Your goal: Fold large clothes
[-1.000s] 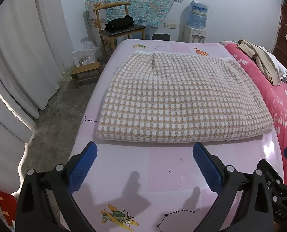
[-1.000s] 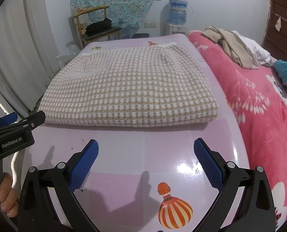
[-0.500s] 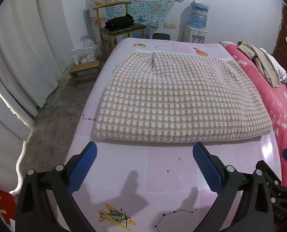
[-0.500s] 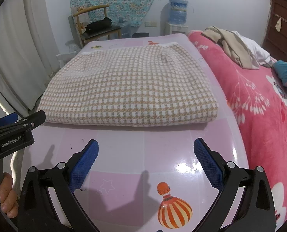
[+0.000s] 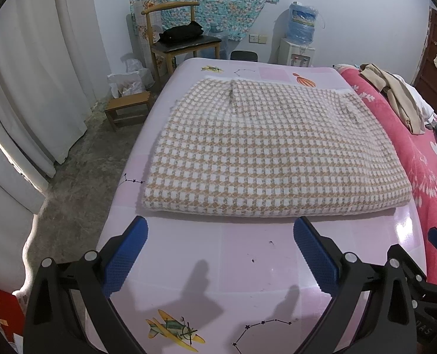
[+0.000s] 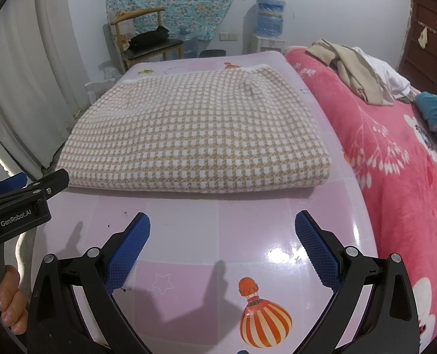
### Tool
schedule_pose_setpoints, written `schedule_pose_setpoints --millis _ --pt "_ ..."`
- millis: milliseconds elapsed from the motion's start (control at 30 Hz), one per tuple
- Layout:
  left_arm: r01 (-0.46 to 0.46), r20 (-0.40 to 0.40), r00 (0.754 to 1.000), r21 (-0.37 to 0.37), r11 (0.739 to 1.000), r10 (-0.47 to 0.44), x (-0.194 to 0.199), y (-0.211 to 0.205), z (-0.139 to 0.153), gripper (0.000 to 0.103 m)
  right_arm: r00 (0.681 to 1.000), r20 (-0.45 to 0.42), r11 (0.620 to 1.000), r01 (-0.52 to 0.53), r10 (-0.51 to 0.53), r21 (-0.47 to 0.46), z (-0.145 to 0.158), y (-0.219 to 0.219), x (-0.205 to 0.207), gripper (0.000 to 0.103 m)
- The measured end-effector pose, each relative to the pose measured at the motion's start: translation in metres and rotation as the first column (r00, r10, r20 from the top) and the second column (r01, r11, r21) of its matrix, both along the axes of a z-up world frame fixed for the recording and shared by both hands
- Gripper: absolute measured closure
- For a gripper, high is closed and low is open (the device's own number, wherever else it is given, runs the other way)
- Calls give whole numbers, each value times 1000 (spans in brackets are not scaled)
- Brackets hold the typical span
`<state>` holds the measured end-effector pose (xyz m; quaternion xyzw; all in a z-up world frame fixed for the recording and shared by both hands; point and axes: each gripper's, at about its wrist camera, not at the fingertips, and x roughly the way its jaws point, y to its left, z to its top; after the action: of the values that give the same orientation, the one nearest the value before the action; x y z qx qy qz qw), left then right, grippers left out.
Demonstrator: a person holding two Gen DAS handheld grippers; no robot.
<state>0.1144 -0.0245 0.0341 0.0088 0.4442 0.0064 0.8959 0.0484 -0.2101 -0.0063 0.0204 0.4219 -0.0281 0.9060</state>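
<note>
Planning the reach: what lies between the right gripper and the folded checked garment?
Only bare pink table mat separates right gripper from checked garment, per the right wrist view.

Wooden chair (image 5: 175, 34) with black bag (image 5: 183, 32) by the wall, small stool (image 5: 127, 109) below, water jug (image 5: 302, 25), pink blanket (image 6: 395, 153), beige clothes (image 6: 348, 67) on top.

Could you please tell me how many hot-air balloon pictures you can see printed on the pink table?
2: one hot-air balloon near the right gripper, another at the pink table's far edge. The garment may hide more.
</note>
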Motion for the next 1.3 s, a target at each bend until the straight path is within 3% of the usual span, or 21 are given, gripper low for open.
schedule_pose_setpoints --millis 1300 --pt "1 16 1000 -5 1000 -1 -3 0 4 6 1000 6 1000 5 -5 -6 5 2 -2 8"
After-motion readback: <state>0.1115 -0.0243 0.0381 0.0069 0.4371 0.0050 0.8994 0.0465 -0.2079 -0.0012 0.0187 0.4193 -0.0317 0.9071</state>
